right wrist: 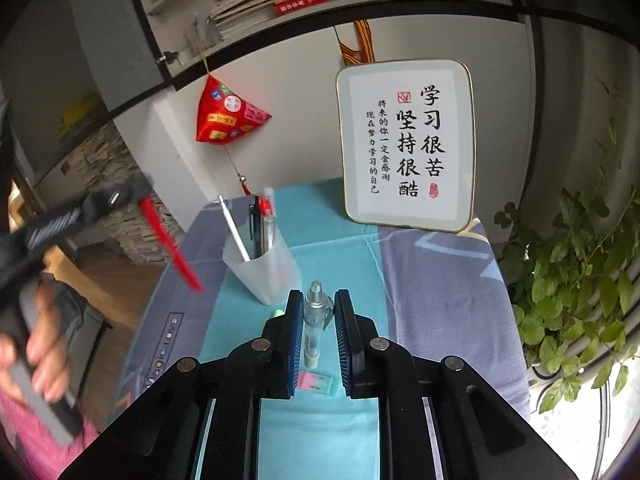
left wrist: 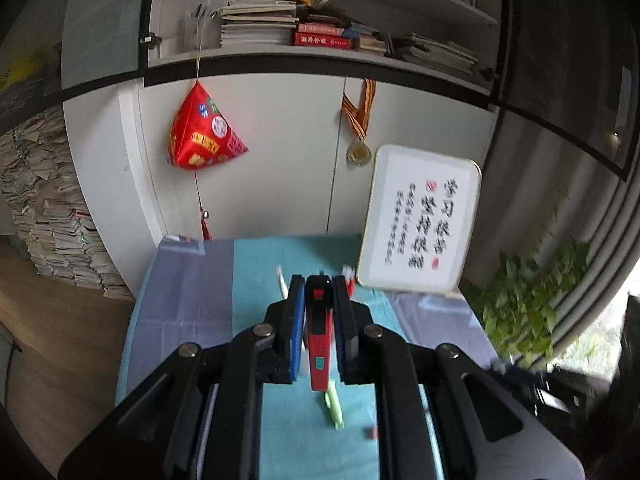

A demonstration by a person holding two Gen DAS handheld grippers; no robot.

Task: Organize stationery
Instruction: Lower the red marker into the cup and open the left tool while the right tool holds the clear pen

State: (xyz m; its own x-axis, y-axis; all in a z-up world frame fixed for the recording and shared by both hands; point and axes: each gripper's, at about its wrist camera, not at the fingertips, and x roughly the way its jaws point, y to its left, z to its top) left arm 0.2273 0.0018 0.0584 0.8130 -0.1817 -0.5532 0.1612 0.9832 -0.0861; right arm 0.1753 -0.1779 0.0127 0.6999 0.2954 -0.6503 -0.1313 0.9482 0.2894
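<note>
**Both grippers carrying pens above the tabletop**

The left gripper [left wrist: 317,282] is clenching a red pen [left wrist: 319,332]. The right gripper [right wrist: 316,300] is gripping a clear pen [right wrist: 314,320], near the translucent pen cup [right wrist: 264,268] standing on the tabletop [right wrist: 432,280]. A pink-green eraser [right wrist: 316,383] is lying below.

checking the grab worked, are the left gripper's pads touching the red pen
Touching. The left wrist view shows the left gripper with both pads pressed against the sides of the red pen, no gap either side, and the pen lifted clear of the cloth.

Black fingers [right wrist: 295,320], blue pads, pink sleeve [right wrist: 36,444]
</note>
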